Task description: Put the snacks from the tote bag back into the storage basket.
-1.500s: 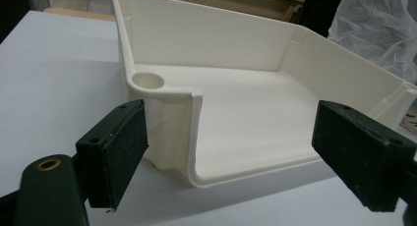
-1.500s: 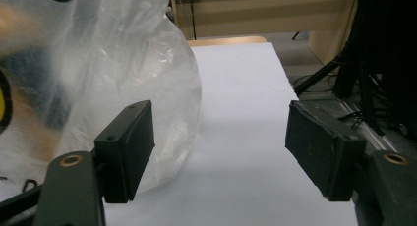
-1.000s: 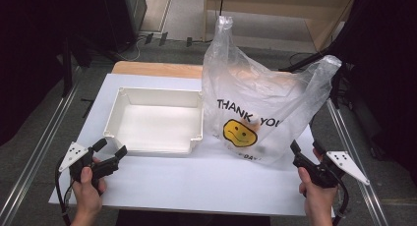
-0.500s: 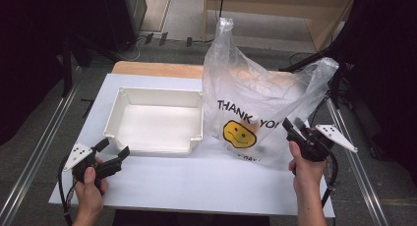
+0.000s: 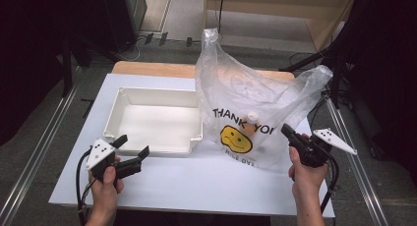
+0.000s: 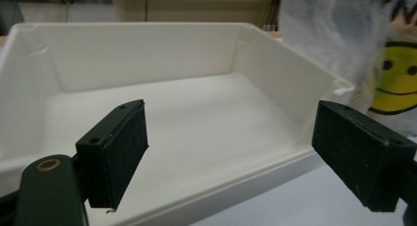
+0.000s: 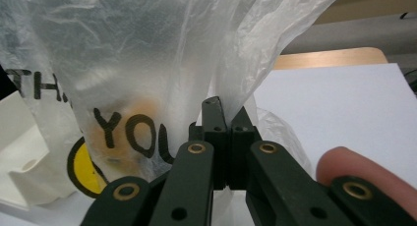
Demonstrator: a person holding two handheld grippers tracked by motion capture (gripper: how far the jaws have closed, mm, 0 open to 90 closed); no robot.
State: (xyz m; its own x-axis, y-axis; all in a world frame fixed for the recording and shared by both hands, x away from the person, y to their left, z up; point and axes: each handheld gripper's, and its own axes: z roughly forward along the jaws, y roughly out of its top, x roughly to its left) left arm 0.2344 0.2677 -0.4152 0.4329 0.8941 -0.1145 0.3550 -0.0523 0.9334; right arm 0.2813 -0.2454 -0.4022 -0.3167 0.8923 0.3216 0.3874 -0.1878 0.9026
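A clear plastic bag [image 5: 251, 98] printed with THANK YOU and a yellow smiley stands on the white table [image 5: 206, 182]. Something orange with a white cap [image 5: 251, 124] shows through its film. My right gripper [image 5: 286, 130] is at the bag's lower right side. Its jaws have just been closing and now stand shut on a fold of the bag [image 7: 147, 54], with film pinched at the right gripper [image 7: 226, 107]. An empty white tray [image 5: 157, 92] lies left of the bag. My left gripper [image 5: 134, 144] hovers open at the tray's near edge, and the tray [image 6: 147, 54] lies beyond the left gripper [image 6: 236, 137].
A wooden board [image 5: 147, 69] sticks out behind the table's far edge. Metal rails [image 5: 39, 152] run along both sides of the table. The bag's two handles stand up tall. Bare tabletop stretches between my two hands.
My right gripper moved up and inward to the bag and its jaws went from wide open to shut on the film. My left gripper rose and shifted right, towards the tray.
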